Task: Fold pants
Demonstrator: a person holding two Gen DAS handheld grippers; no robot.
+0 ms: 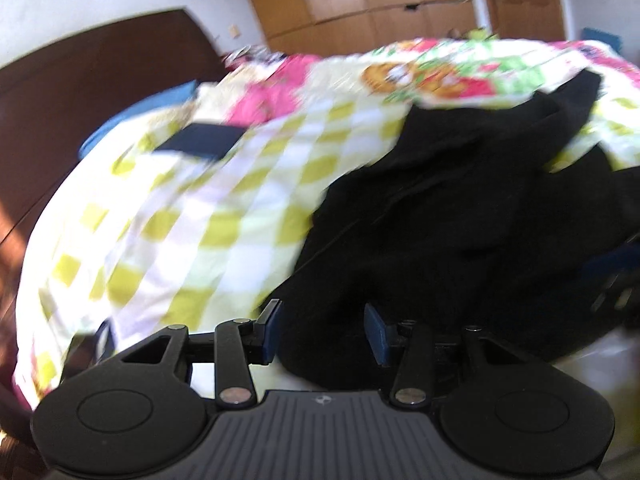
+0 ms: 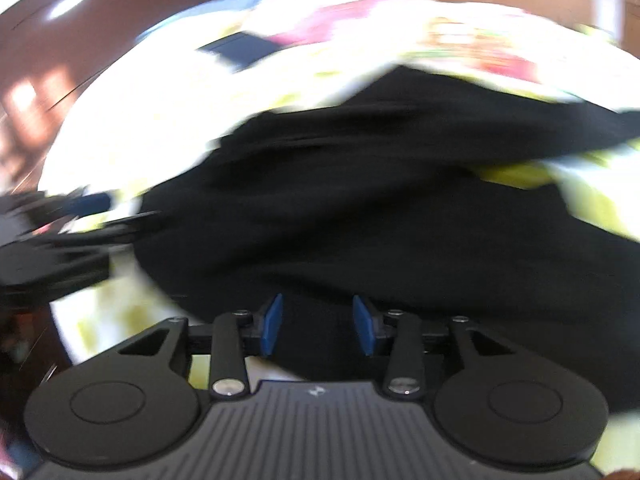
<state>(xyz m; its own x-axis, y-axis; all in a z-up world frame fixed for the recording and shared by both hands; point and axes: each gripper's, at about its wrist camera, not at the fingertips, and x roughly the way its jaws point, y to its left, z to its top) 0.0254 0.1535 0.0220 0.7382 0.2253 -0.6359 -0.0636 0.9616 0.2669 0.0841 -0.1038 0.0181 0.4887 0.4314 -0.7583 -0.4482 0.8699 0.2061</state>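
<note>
While both views blur, black pants [image 1: 440,208] lie bunched on the checked bedsheet [image 1: 192,208], directly ahead of both tools. Left gripper [image 1: 322,330], right gripper [image 2: 318,326]: jaws parted, gripping nothing. Step, judged: approaching the near edge. Next: close on fabric.

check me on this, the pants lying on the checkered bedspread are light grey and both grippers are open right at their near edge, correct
Not quite: the pants are black, not light grey, as the left wrist view shows. The rest holds: they lie on the checkered bedspread, and the left gripper and right gripper are both open at their near edge.
</note>
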